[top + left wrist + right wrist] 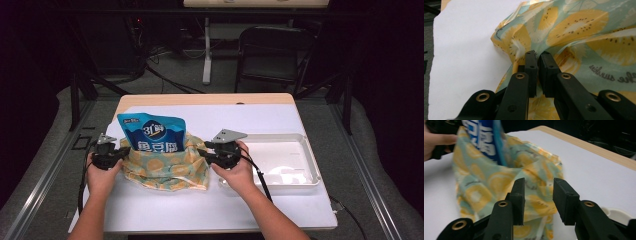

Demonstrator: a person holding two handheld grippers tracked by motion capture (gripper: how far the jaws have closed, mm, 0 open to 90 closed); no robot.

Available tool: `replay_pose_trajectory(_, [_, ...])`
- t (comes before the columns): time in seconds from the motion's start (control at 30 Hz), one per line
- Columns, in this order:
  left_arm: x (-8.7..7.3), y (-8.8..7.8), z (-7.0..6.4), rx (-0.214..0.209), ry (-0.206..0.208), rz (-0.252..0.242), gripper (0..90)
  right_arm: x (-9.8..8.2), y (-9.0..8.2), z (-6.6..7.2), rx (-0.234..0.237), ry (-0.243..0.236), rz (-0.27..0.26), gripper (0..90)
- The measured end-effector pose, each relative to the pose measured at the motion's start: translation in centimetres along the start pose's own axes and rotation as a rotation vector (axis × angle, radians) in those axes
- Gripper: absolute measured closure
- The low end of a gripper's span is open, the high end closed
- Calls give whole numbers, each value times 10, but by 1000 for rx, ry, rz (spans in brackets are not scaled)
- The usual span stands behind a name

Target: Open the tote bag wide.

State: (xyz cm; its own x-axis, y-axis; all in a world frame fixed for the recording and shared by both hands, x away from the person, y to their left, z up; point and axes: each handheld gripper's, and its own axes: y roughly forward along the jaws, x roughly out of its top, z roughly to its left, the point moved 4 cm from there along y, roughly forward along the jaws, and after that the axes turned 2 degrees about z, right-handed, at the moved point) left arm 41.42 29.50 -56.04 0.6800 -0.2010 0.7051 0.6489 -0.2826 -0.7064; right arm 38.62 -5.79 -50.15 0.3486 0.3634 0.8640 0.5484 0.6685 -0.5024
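A teal cloth bag (165, 167) printed with yellow lemon slices sits on the white table cover. A blue snack pouch (155, 132) stands upright in its mouth. My left gripper (122, 152) is at the bag's left edge. In the left gripper view its jaws (537, 53) are pinched together on a fold of the bag (579, 32). My right gripper (205, 150) is at the bag's right edge. In the right gripper view it (539, 182) stands open, with the bag (486, 185) just beyond its pads and nothing pressed between them. The pouch (484, 140) rises behind.
A white plastic tray (312, 165) lies to the right of the bag, close behind my right hand. The table's wooden far edge (205, 98) shows beyond the white cover. A dark chair (272, 50) stands on the floor behind the table.
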Motion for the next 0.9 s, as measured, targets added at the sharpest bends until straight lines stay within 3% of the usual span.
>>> replay_pose_trajectory(0.2, [0,-1,-1,0,-5,-5,847,-6,-8,18,43,-60,-20,599])
replay_pose_trajectory(0.33, [0,-1,0,0,-6,-7,844,-9,-4,26,76,-60,-33,552])
replay_pose_trajectory(0.9, [0,-1,-2,9,6,-6,831,-14,27,26,49,-92,1,464])
